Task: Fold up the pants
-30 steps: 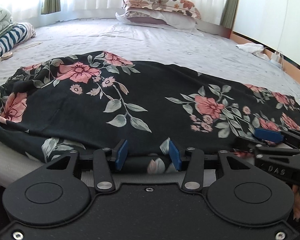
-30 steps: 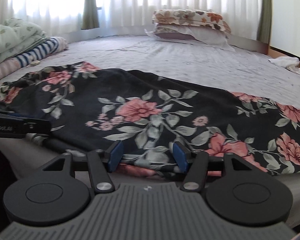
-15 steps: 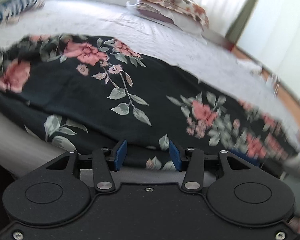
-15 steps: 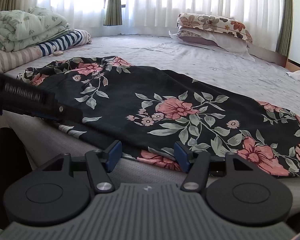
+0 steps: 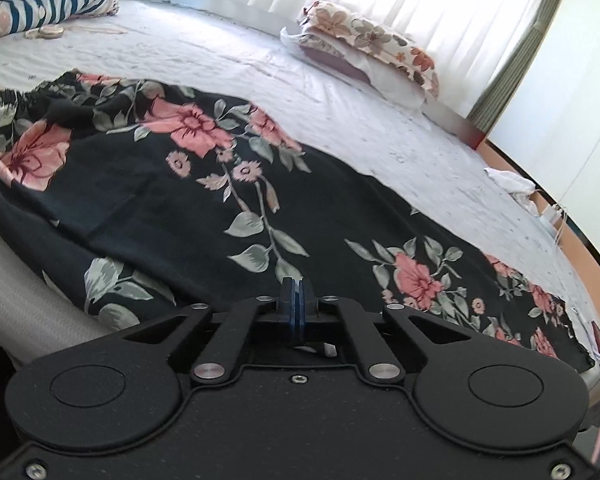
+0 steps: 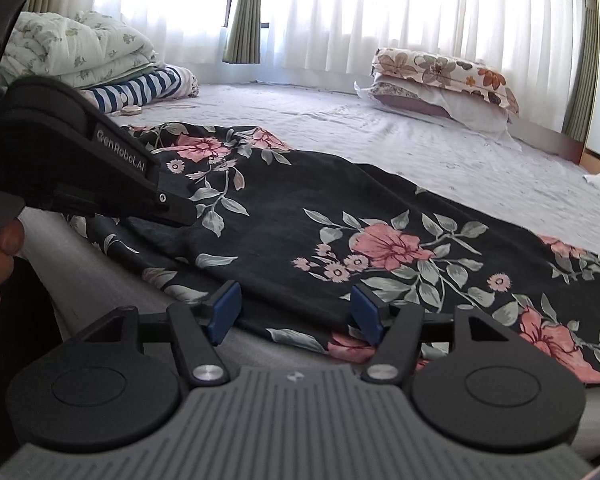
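Black pants with pink flowers lie flat along the near edge of the bed, waistband at the far left; they also show in the right wrist view. My left gripper is shut at the pants' near edge; whether cloth is pinched between the blue pads is hidden. My right gripper is open, its blue pads on either side of the near hem. The left gripper's body shows at the left of the right wrist view, over the pants.
The bed sheet stretches behind the pants. A floral pillow lies at the back right. Folded quilts and striped bedding are stacked at the back left. A white cloth lies at the right edge. Curtains hang behind.
My left gripper has closed from open and turned left toward the waistband end. My right gripper has stayed open and pulled back slightly from the hem.
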Action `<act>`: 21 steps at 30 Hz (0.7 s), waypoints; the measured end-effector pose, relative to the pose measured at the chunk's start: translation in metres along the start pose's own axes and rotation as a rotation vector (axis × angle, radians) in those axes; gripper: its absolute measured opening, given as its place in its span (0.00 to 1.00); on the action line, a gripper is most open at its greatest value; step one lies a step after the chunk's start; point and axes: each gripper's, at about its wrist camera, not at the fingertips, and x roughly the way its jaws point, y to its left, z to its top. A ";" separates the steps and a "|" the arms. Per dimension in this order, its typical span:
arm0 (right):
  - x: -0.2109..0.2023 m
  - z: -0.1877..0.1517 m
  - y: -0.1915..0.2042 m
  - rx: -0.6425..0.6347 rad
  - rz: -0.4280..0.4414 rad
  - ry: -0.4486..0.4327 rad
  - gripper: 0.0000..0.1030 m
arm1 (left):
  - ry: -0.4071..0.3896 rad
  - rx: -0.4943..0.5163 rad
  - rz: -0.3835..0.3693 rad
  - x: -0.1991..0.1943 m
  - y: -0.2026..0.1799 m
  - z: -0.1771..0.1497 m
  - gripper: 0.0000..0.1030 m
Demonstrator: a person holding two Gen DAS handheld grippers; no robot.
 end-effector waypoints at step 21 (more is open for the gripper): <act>0.010 -0.002 -0.011 0.070 -0.127 -0.024 0.76 | 0.117 -0.063 -0.116 0.006 0.008 -0.008 0.48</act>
